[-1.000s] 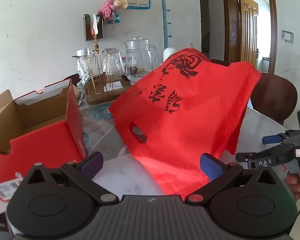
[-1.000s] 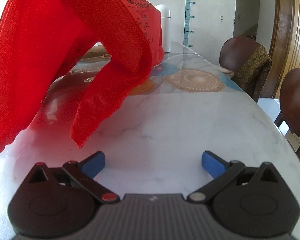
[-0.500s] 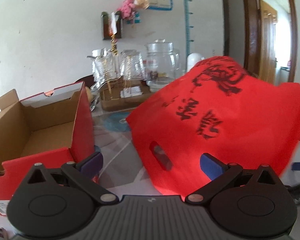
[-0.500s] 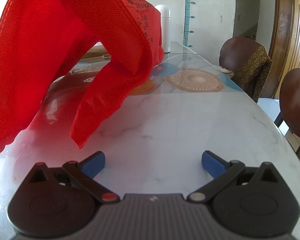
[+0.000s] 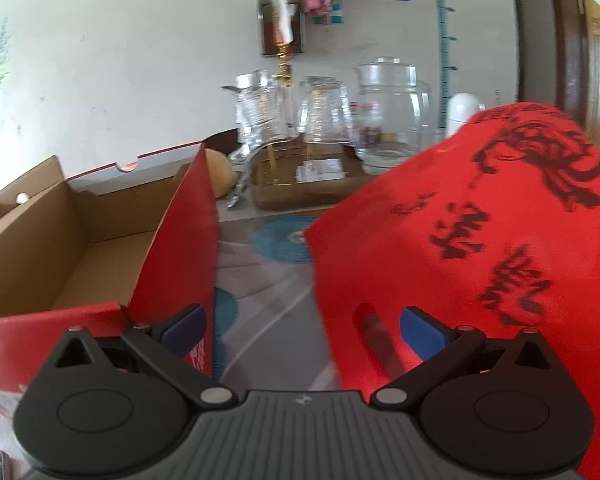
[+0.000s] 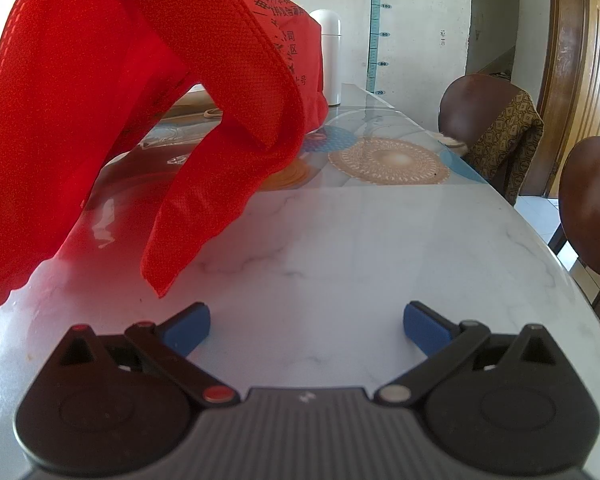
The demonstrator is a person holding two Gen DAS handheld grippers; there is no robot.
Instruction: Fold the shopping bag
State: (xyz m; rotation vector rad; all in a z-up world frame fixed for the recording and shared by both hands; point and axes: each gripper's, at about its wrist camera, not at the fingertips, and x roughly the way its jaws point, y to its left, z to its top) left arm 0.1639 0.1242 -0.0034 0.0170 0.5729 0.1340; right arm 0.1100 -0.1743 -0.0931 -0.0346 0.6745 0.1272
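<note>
Nearest in the left wrist view, the left gripper [image 5: 302,326] is seen spread wide with nothing between its blue pads; the right-hand pad [image 5: 422,330] is overlapped against the lower edge of the red shopping bag [image 5: 480,248], though contact cannot be judged. The bag's cut-out handle slot [image 5: 374,338] is found just beside that pad, at about 5 o'clock in the frame. The bag is draped from 5 o'clock up to 2 o'clock, black characters printed across it. At 9 o'clock an open cardboard box [image 5: 100,236] with red outer walls is set on the table. Farther off, at 12 o'clock, a brown tray [image 5: 300,184] is seen on the table, with upturned glasses [image 5: 324,114] above it and a glass pitcher [image 5: 392,108] just beside it.

In the right wrist view, the right gripper [image 6: 306,324] is likewise held wide apart and empty above the marble table [image 6: 360,248]. The bag [image 6: 100,100] is seen at 10 o'clock, arched upward, its lower corner [image 6: 160,280] hanging just ahead of the left-hand pad. Beyond it, a white canister [image 6: 329,56] is placed at 12 o'clock and two brown chairs [image 6: 470,108] at 2 o'clock.
</note>
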